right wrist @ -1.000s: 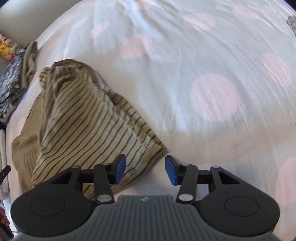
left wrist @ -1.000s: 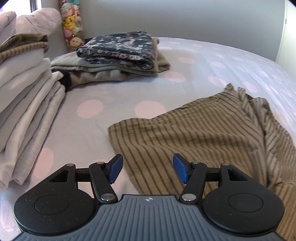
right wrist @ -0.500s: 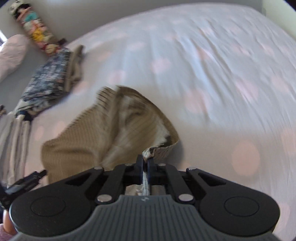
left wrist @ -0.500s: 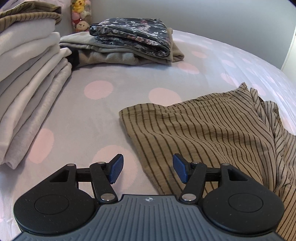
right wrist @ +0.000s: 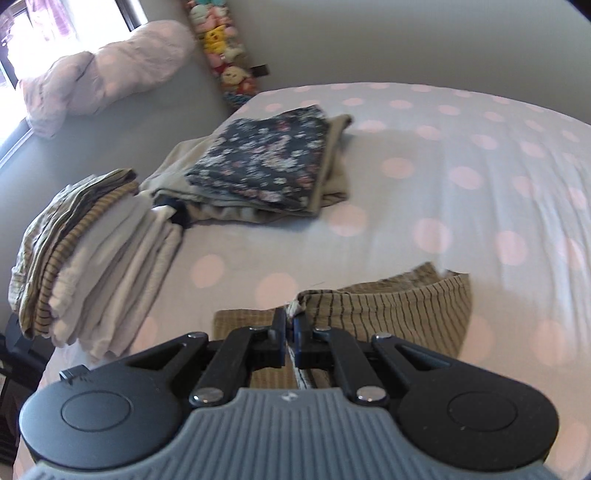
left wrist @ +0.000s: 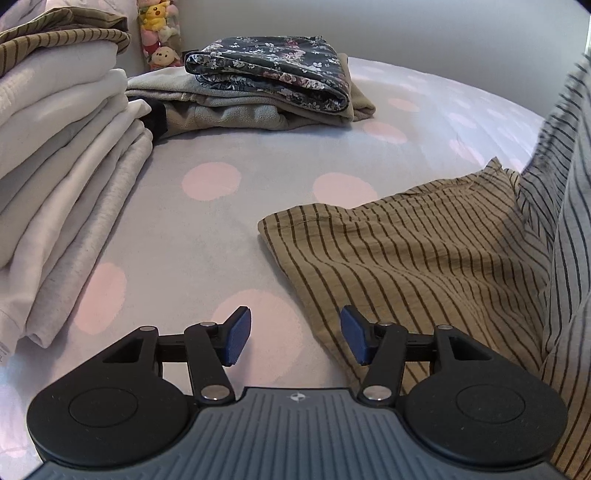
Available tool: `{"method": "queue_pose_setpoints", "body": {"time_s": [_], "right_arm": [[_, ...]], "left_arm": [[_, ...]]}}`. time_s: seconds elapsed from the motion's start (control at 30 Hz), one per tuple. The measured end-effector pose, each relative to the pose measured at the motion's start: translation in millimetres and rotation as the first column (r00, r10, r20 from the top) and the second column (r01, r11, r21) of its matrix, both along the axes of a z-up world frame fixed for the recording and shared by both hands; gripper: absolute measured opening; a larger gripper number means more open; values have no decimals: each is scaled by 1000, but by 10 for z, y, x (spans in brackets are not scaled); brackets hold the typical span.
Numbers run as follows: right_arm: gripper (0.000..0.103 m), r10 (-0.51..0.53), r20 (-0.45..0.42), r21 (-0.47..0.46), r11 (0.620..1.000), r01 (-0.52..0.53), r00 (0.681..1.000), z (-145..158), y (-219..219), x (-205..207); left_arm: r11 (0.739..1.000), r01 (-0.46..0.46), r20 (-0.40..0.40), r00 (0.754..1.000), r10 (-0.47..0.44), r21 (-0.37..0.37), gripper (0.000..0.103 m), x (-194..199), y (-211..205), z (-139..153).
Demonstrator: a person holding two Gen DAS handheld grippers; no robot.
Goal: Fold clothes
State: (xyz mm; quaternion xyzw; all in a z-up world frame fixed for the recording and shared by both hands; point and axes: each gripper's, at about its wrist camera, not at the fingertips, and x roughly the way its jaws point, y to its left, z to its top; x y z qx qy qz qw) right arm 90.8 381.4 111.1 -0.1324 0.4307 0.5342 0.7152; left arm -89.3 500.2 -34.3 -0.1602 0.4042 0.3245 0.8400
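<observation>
Left wrist view: left tongs (left wrist: 295,334) closing with nothing between them, hovering over the near edge of the striped garment (left wrist: 424,258) on the bed (left wrist: 221,229).

Right wrist view: right tongs (right wrist: 290,334) clenching a corner of the striped garment, lifting it. Folded piles (right wrist: 258,173) already lying beyond the garment; this fold probably only beginning.

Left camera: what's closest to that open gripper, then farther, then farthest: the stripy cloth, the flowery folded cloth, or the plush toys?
1. stripy cloth, just ahead, right.
2. flowery folded cloth, atop the far pile.
3. plush toys, by the wall, upper left.
</observation>
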Motion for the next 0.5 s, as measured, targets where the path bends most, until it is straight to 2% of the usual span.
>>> {"method": "queue_pose_setpoints", "body": {"time_s": [0.37,0.5], "right_arm": [[5,151,-95,-26,988,-154,984,-492,819,-391],[5,168,-121,-54,983,-176,978,-763,1055,-438]], "left_arm": [[999,-42,22,999,42,-17,52,-58,160,-56],[997,-60,69,996,63,-48,52,-128,229,-50]]}}
